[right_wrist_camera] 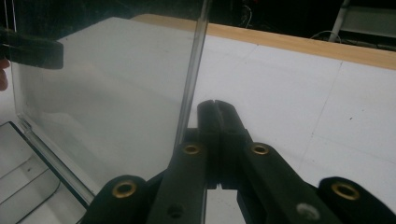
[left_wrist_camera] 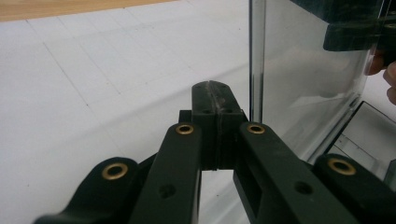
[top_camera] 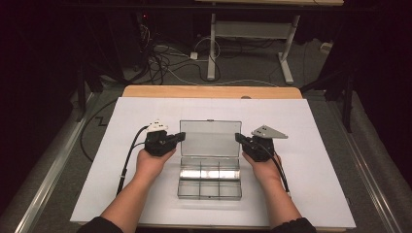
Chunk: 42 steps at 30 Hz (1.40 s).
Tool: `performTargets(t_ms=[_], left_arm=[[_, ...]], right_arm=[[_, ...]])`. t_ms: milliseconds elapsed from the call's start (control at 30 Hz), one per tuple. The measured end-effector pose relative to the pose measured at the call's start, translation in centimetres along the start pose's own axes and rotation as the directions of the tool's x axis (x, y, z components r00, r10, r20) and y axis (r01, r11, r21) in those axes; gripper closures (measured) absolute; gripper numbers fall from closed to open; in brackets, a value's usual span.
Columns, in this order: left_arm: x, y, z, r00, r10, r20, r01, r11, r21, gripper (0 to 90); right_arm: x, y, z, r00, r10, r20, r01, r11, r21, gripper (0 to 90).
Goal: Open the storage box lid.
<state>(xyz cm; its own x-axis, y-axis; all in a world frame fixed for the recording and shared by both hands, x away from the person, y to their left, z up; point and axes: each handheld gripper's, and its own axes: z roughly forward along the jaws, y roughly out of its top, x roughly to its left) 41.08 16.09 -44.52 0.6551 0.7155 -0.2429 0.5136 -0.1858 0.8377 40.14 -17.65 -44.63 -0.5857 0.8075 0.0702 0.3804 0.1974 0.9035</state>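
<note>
Item 1, clear plastic compartment box (top_camera: 210, 182): sits at the middle of the white board (top_camera: 316, 145), towards my near side. Its tray lies flat, divided into small compartments. Its lid (top_camera: 210, 138) stands raised at the far edge of the tray, hinged there, roughly upright.

Item 2, my left gripper (top_camera: 180, 136): held in my left hand (top_camera: 151, 162), just at the left edge of the lid. In the left gripper view (left_wrist_camera: 215, 95) its two black jaws are pressed flat together with nothing between them; the lid's edge (left_wrist_camera: 256, 60) stands just beside their right flank. Whether the jaws touch that edge I cannot tell.

Item 3, my right gripper (top_camera: 239, 138): held in my right hand (top_camera: 265, 167), just at the right edge of the lid, facing the left one across it. In the right gripper view (right_wrist_camera: 217, 114) the jaws are likewise closed tight on each other, empty, with the lid's edge (right_wrist_camera: 194, 65) rising just to their left. Contact here too is uncertain.

Item 4, wooden tabletop (top_camera: 209, 91): shows as a strip along the far side of the board.

Item 5, black cables (top_camera: 127, 155): trail from each gripper back towards my near side.
</note>
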Motion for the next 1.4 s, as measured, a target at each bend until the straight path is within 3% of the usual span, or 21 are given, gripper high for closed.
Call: performTargets(t_ms=[800, 967, 1400], left_arm=[[0.9, -0.4, 2.1, 0.9981, -0.027, -0.054, 0.032, 0.9958, 0.086, 87.5], [1.2, -0.7, 2.7, 0.9968, -0.048, -0.064, 0.056, 0.9907, 0.124, 87.5], [1.2, -1.1, 3.7, 0.9928, -0.048, -0.110, 0.070, 0.9745, 0.213, 87.5]], right_arm=[[-0.8, -0.7, 1.6, 0.9998, 0.007, 0.018, -0.009, 0.996, 0.092, 90.0], [-0.9, -0.9, 2.2, 0.9994, -0.010, 0.033, 0.006, 0.991, 0.134, 90.0], [-1.0, -1.7, 3.3, 0.9988, -0.003, 0.050, -0.008, 0.976, 0.216, 90.0]])
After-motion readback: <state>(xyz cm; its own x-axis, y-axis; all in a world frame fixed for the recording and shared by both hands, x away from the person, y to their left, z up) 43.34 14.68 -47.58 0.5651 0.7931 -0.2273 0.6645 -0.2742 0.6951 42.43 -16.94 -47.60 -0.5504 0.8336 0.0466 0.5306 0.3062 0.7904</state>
